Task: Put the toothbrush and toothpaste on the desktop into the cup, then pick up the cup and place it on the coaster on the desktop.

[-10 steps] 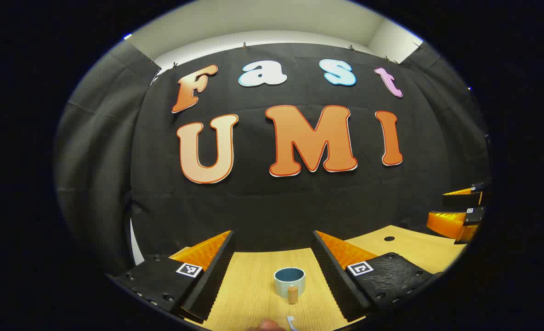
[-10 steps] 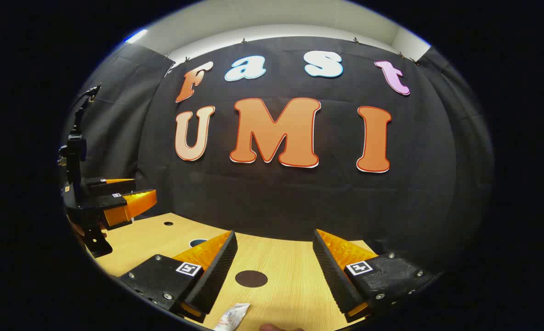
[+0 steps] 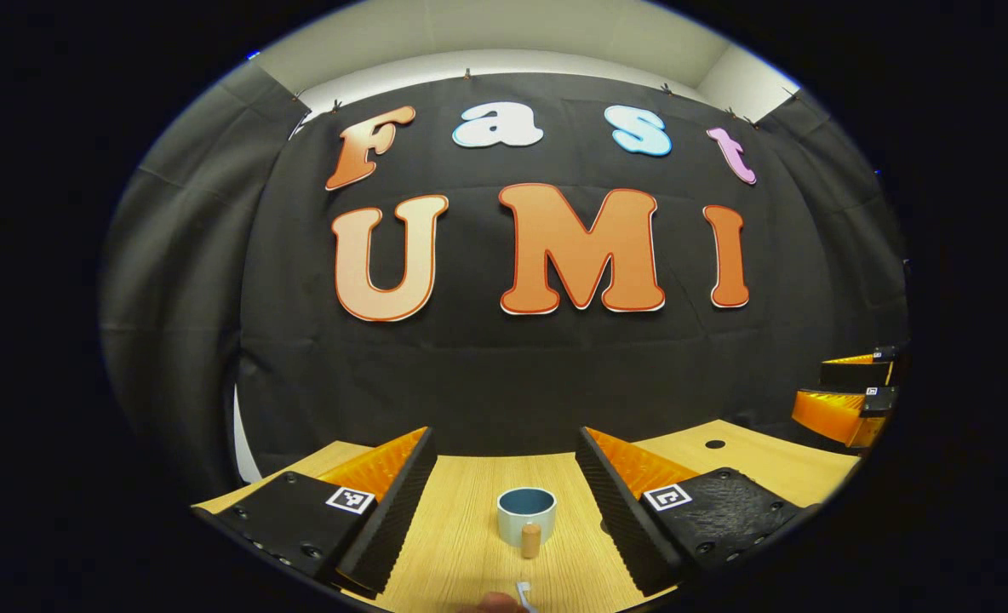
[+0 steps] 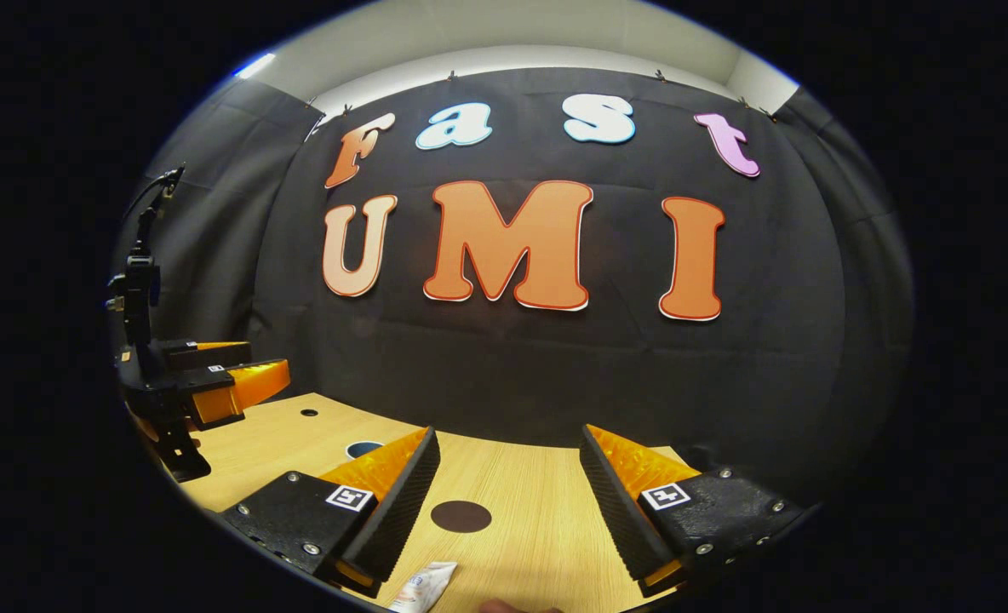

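Left gripper [image 3: 504, 502] spread wide, holding nothing, cup [image 3: 526, 516] centred between fingers, toothbrush [image 3: 523, 593] tip nearer camera. Right gripper [image 4: 508, 502] likewise spread, framing coaster [image 4: 461, 516]; toothpaste [image 4: 423, 587] on worktop [image 4: 546, 528] below, likely first pick.

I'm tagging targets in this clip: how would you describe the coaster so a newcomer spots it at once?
Start from the light wooden desktop in the right gripper view. Between the right gripper's open fingers lies the coaster, a flat dark brown disc. The white toothpaste tube nearer the camera is pale and oblong; the coaster is round and dark.
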`<state>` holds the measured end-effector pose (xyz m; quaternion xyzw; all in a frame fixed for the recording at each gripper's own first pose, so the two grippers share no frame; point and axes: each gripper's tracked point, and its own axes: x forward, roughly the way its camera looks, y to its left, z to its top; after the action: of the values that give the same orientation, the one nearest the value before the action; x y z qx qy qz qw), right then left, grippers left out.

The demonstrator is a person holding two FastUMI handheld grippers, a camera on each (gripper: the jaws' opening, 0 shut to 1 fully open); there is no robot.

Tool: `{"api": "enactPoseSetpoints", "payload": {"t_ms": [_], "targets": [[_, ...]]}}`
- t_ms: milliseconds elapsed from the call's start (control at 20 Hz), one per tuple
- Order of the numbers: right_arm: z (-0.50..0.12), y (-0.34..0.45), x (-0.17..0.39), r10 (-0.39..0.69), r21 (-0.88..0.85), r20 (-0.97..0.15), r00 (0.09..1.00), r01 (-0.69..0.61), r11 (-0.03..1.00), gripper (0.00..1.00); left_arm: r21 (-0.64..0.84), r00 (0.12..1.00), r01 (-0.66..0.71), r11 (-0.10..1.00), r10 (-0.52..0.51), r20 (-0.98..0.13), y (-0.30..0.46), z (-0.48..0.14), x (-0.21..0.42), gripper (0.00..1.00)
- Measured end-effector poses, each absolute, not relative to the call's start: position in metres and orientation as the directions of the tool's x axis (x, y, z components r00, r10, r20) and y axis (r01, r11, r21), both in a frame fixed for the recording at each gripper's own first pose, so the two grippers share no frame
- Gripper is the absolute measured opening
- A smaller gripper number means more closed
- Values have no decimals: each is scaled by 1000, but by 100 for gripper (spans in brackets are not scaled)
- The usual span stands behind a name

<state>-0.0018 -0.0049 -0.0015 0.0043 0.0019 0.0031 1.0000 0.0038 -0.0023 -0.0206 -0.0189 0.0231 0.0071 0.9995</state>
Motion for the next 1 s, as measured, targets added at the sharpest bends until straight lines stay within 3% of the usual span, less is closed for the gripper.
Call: {"api": "enactPoseSetpoints", "payload": {"t_ms": [600,1000], "targets": [[18,1,-10,40,15,2,999,-40,999,99,-2,999,-44,999,44,19,-2,7,2,100],[-31,19,-10,83,22,-161,983,-80,997,99,-17,982,-18,1000,14,-188,-6,-49,6,98]]}}
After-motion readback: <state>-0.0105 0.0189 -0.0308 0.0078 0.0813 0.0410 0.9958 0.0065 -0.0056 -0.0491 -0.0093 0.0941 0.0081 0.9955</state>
